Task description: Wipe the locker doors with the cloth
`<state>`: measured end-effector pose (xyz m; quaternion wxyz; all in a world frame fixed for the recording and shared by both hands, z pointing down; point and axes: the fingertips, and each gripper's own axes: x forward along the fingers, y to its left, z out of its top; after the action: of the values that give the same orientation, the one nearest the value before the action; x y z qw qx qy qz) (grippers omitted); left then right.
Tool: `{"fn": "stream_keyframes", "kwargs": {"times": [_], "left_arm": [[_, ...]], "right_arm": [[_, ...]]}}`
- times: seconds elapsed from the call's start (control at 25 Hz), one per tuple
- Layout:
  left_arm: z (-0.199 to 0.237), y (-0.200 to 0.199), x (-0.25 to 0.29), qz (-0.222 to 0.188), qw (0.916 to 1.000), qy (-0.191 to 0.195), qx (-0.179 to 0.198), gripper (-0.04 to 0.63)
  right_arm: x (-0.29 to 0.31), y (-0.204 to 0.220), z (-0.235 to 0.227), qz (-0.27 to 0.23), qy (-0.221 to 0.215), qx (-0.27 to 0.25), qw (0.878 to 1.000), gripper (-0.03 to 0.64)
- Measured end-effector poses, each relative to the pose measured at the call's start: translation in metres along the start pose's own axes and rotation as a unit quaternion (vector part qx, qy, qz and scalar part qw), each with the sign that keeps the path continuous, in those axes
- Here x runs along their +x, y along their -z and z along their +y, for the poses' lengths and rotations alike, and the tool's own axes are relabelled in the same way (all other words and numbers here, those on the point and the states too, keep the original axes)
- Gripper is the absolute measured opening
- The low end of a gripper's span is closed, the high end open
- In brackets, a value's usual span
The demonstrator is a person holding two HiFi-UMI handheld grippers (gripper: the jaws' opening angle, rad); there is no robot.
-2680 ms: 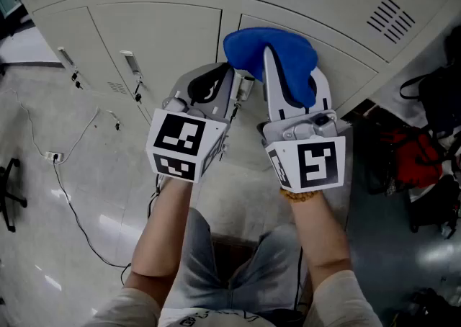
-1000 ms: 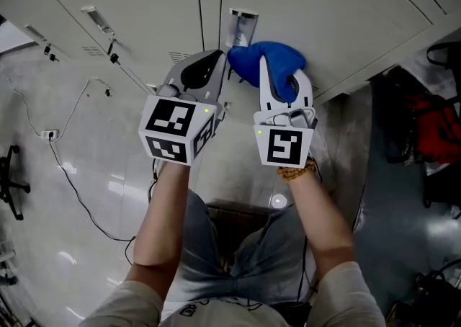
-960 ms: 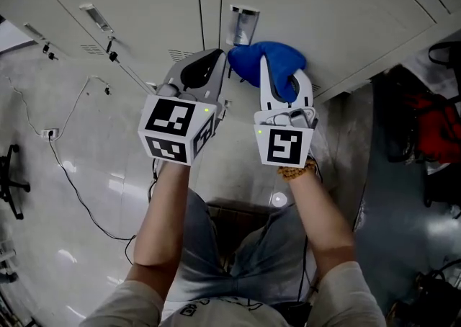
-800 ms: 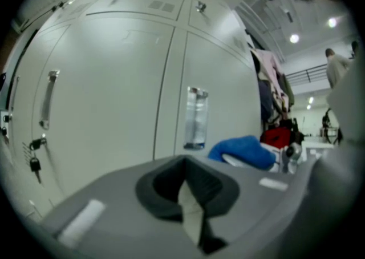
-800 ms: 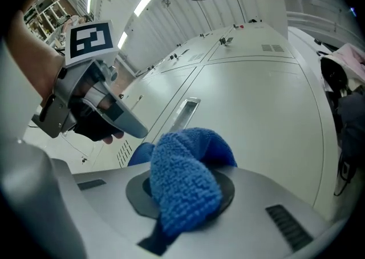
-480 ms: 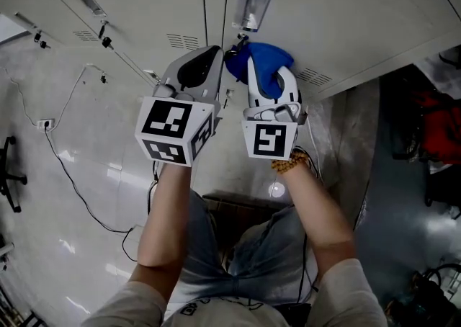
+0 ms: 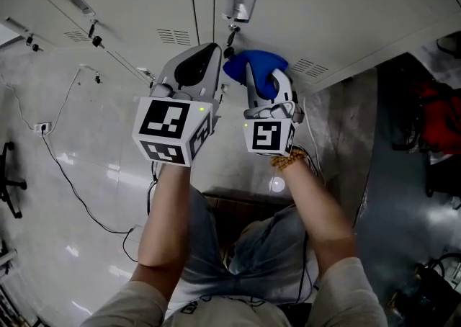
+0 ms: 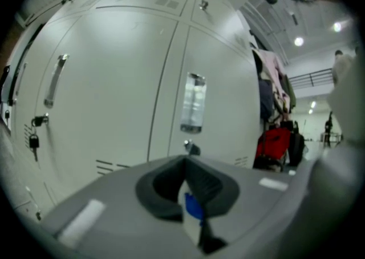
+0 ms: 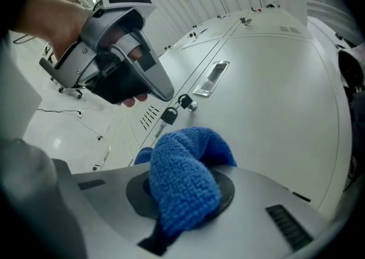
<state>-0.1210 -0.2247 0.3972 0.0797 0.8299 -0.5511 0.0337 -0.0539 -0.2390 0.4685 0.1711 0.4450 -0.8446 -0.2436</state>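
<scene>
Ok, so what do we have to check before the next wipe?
1. Cloth held tight: ok. The right gripper is shut on the blue cloth.
2. Cloth touching the locker door: cannot tell from these views.
3. Wiping path free: not ok. A padlock hangs just beyond the cloth and could snag it.
4. Left gripper out of the way: not ok. It hovers close beside the cloth, jaws together and holding nothing.
5. Door closed: ok. No gap shows.

Left tool (image 7: 206, 55) closed, right tool (image 7: 260, 72) clamped
</scene>
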Motion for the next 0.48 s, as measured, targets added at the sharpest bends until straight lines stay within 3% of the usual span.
{"fn": "stream_keyframes", "kwargs": {"times": [0.2,0.48], "left_arm": [[-0.019,-0.022,0.002,-0.007,0.9999,0.009,-0.004,0.003],[-0.031,-0.078,-0.003,-0.035,0.9993,0.010,0.009,0.003]], "right_arm": [[-0.010,-0.027,-0.027,-0.006,-0.004,0.001,1.000,0.032],[-0.019,-0.103,-0.080,-0.056,0.015,-0.010,0.998,0.032]]}}
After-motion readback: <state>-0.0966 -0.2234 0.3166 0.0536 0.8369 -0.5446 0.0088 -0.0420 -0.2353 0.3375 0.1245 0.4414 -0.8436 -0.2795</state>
